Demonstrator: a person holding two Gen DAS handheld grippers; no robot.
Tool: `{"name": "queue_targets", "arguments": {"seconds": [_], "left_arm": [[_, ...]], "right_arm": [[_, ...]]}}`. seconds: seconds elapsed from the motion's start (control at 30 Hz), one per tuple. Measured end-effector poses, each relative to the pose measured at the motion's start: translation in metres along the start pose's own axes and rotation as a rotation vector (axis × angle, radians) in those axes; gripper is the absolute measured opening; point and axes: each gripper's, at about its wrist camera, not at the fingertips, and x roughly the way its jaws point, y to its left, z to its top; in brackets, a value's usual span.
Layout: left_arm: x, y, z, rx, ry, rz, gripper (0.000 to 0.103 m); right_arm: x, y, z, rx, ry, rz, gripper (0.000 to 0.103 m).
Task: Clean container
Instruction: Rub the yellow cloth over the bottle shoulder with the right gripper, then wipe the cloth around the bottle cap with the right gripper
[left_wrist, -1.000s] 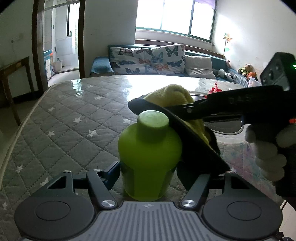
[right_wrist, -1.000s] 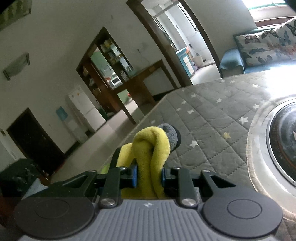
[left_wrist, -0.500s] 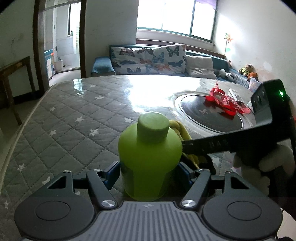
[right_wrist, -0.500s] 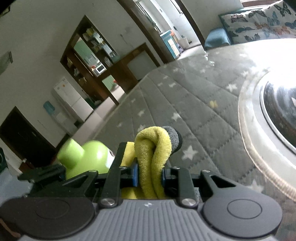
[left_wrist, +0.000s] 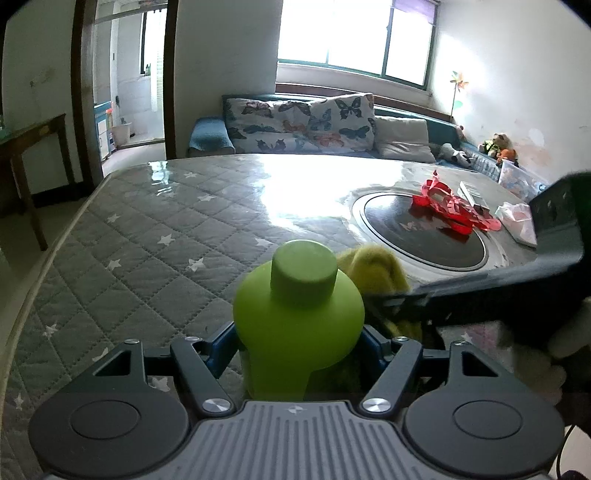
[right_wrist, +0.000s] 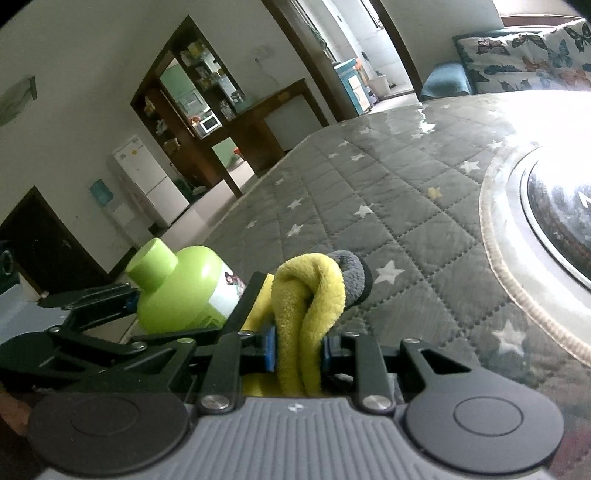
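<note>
From the left wrist view, I record my left hand-held gripper (left_wrist: 299, 350) clamped on the green container (left_wrist: 295, 325), held upright over the quilted counter (left_wrist: 147, 229); the yellow cloth (left_wrist: 373, 269), draped over the cap a second ago, now sits lower against the container's right side. From the right wrist view, my right hand-held gripper (right_wrist: 297, 354) pinches the cloth just beside the container; wiping is in hand, and the next stroke calls for firm cloth contact.

The green bottle (left_wrist: 299, 314) is smooth, matt plastic; the yellow cloth (right_wrist: 308, 317) beside it is fuzzy terry; beneath it, the counter (left_wrist: 155, 236) is glossy over quilted fabric.
</note>
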Motion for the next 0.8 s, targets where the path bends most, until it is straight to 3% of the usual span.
{"name": "queue_targets", "arguments": {"seconds": [0.33, 0.57, 0.8], "left_arm": [[0.002, 0.0, -0.001, 0.024, -0.007, -0.016, 0.071], [0.002, 0.002, -0.002, 0.032, -0.016, -0.03, 0.071], [0.003, 0.001, -0.002, 0.049, -0.035, -0.042, 0.071]], "right_arm": [[-0.03, 0.026, 0.03, -0.085, -0.107, 0.075, 0.023], [-0.006, 0.02, 0.04, -0.057, -0.066, 0.078, 0.023], [0.017, -0.002, 0.025, -0.001, 0.017, 0.056, 0.023]]}}
